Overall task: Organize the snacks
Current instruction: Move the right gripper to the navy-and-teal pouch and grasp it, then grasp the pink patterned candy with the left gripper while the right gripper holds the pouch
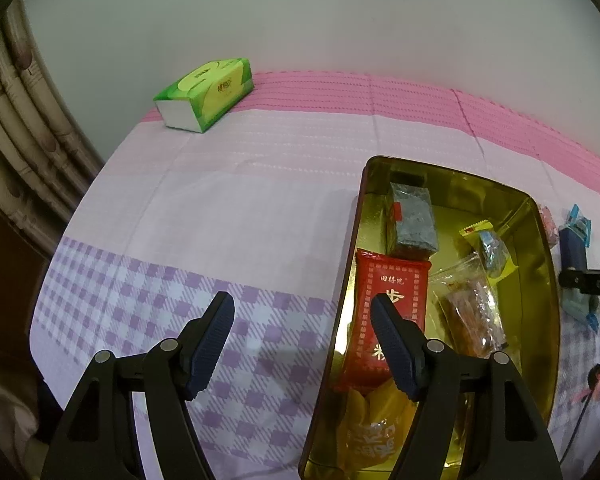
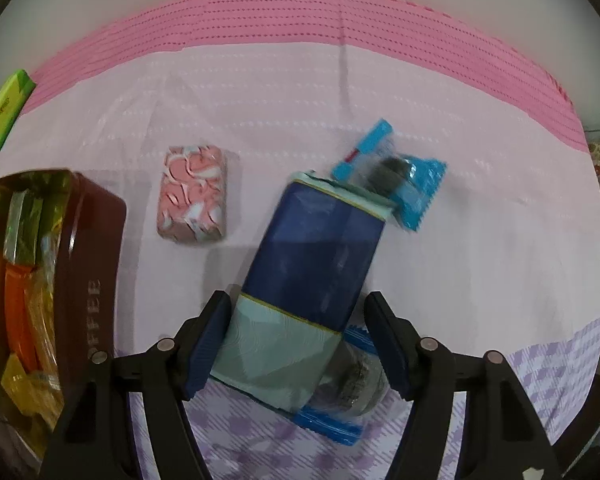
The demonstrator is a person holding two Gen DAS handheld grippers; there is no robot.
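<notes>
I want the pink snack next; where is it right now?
In the right wrist view, the pink snack lies flat on the cloth, apart from its neighbours, between the tin at left and the blue box at right.

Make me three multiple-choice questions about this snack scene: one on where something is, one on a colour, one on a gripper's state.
1. Where is the pink packet? A on the cloth beside the tin; B inside the tin; C on the floor.
2. What colour is the tissue pack? A red; B green; C black.
3. How is the left gripper? A shut on a red packet; B shut on the tin's rim; C open, holding nothing.
Answers: A, it lies outside the tin's wall; B, its wrapper is green; C, its fingers stand apart, gripping nothing.
</notes>
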